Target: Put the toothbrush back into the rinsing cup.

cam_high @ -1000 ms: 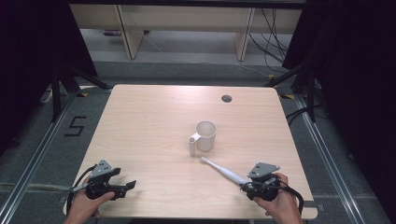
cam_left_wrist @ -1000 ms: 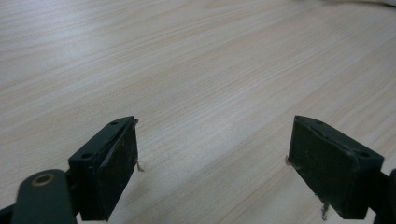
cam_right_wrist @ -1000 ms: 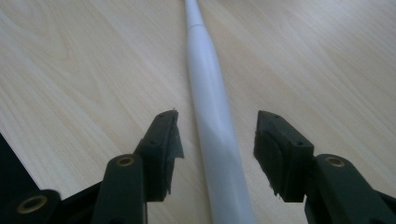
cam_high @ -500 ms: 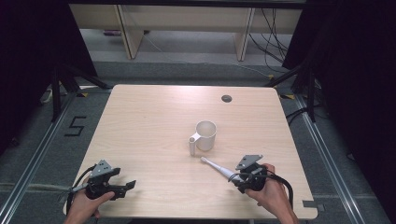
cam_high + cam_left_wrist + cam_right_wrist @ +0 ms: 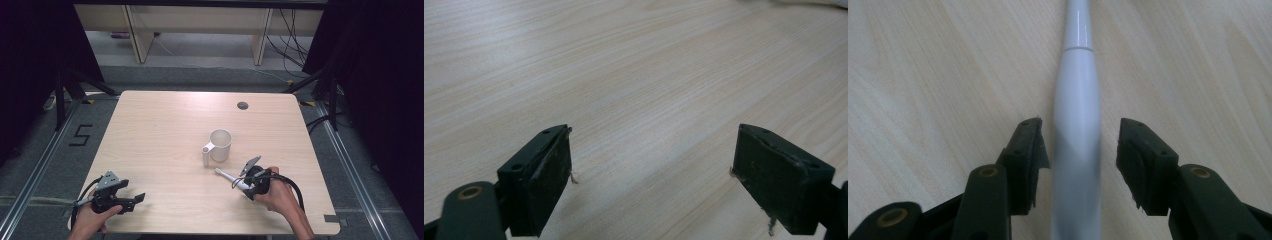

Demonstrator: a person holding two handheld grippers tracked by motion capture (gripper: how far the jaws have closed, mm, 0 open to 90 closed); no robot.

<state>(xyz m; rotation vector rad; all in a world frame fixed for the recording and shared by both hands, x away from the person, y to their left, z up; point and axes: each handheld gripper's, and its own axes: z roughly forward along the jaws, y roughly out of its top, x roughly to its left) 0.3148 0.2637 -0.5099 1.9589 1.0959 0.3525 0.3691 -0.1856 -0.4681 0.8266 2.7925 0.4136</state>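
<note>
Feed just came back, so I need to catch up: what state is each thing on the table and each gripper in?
Toothbrush: lying flat on the table, between the right jaws.
Mug: upright, handle toward the person.
Right gripper: jaws just closing around the toothbrush, not pressing yet.
Left gripper: open, holding nothing.

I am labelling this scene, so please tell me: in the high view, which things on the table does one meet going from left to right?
left gripper → mug → white toothbrush-like tool → right gripper
</note>
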